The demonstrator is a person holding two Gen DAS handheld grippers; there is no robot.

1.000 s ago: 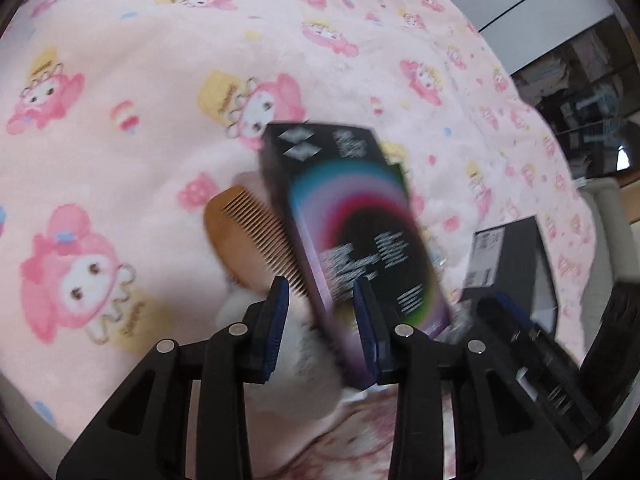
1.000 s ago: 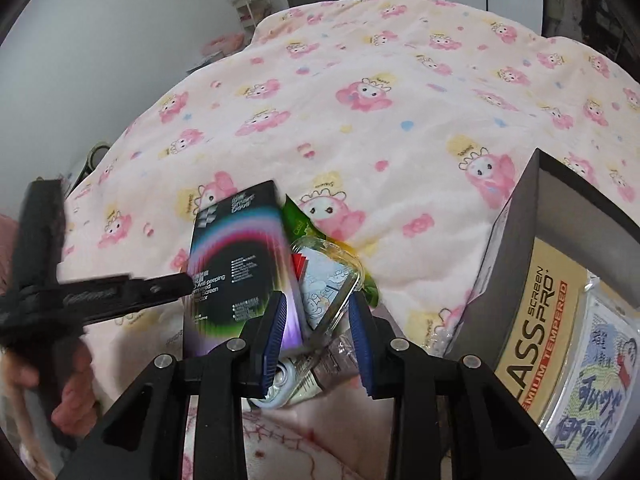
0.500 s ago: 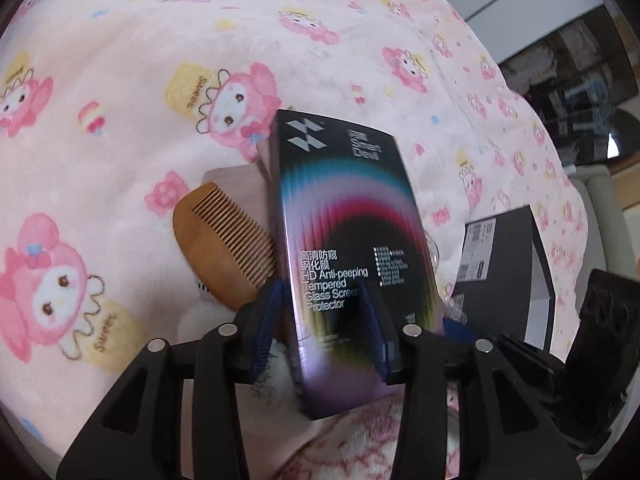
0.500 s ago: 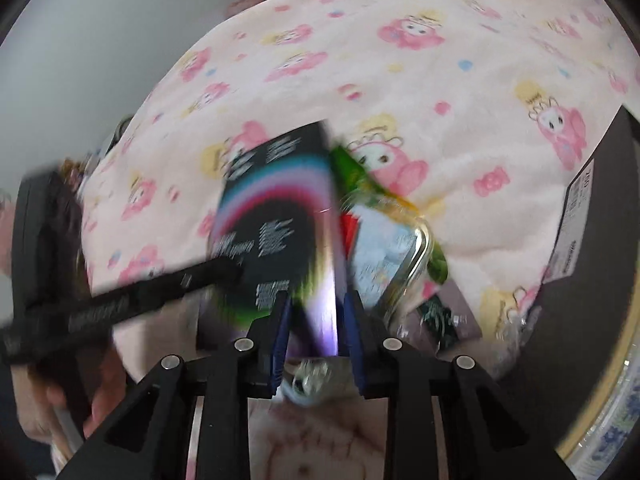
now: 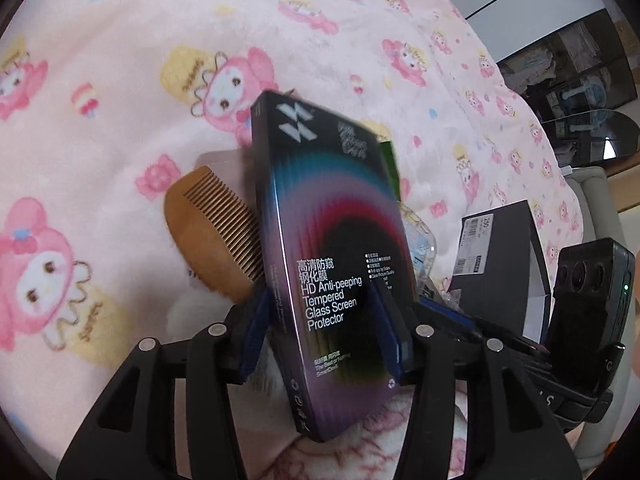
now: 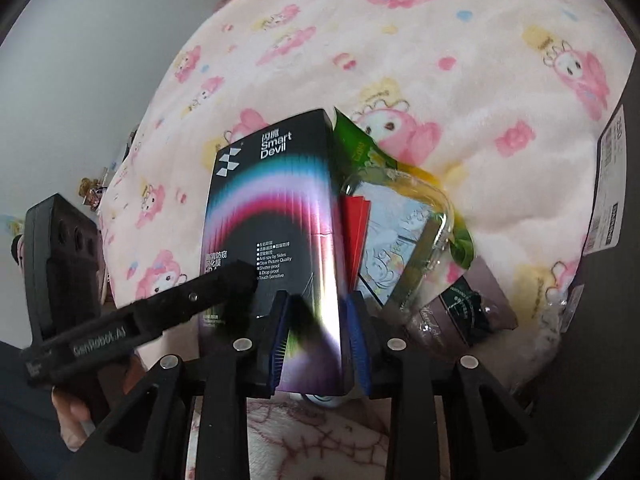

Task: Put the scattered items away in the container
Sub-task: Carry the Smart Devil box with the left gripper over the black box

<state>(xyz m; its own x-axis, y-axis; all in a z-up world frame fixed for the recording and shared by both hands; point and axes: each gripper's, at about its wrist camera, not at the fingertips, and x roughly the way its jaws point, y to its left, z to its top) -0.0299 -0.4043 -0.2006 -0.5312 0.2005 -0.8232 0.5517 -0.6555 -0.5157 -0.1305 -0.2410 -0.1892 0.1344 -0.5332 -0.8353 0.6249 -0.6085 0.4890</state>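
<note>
A black screen-protector box (image 5: pixel 332 248) with a rainbow arc stands tilted above the pink blanket, and both grippers straddle its lower half. My left gripper (image 5: pixel 320 292) has its jaws opening, standing wide of the box. In the right wrist view the box (image 6: pixel 272 208) sits between the pads of my right gripper (image 6: pixel 316 300). One pad lies on its face and the other behind its right edge; these jaws are opening slightly. The black container (image 5: pixel 500 264) stands to the right on the bed.
A wooden comb (image 5: pixel 212 240) lies left of the box. Behind it are a green packet (image 6: pixel 360 148), a clear phone case (image 6: pixel 404 232) and a mauve sachet (image 6: pixel 468 308). The container's labelled wall (image 6: pixel 612 184) fills the right edge. The pink cartoon blanket (image 5: pixel 100 100) covers the bed.
My right gripper dropped from over the clear case onto the box and now has it between its pads. My left jaws widened around the box, which now stands more upright.
</note>
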